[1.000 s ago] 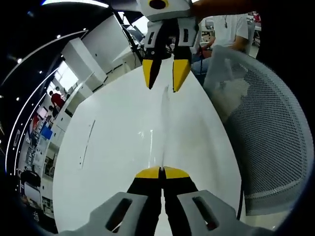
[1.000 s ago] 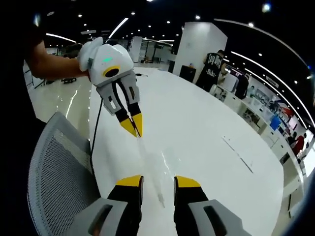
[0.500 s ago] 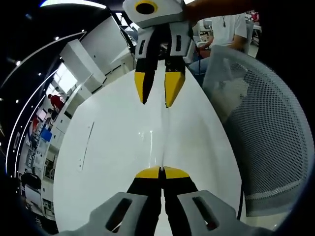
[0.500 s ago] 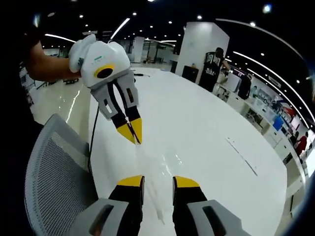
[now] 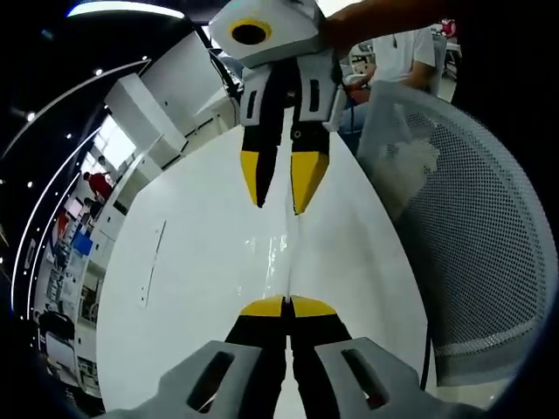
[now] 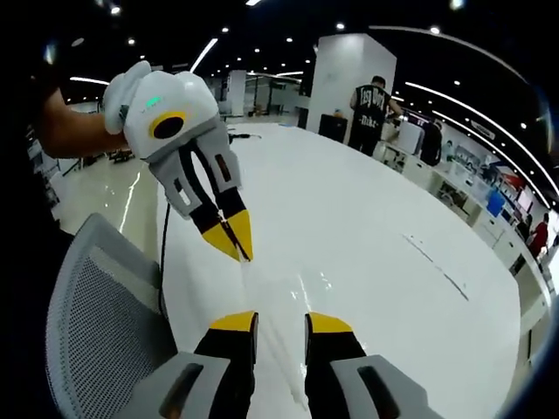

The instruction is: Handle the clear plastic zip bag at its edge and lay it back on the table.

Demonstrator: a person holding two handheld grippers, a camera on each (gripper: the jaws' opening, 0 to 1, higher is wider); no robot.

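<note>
In the left gripper view, the left gripper [image 5: 286, 305] has its yellow-tipped black jaws pressed together on the near edge of the clear plastic zip bag [image 5: 281, 257], which stretches as a thin glinting sheet straight ahead of the jaws over the glossy white table [image 5: 192, 262]. At the bag's far end the right gripper [image 5: 279, 197], white-bodied with yellow tips, points back toward the camera with its jaws a narrow gap apart on either side of the bag's edge; whether they touch the plastic cannot be told. To the right of the jaws stands a grey mesh office chair [image 5: 476, 244]. In the right gripper view, the right gripper [image 6: 278, 321] shows its two yellow tips set narrowly apart, with the faint bag [image 6: 262, 301] running forward between them above the table [image 6: 376, 262]. Ahead and slightly left, the left gripper [image 6: 236, 249] has its tips closed on the bag's far edge, held by a hand [image 6: 118, 87]. The mesh chair [image 6: 100, 323] sits left of the jaws.
</note>
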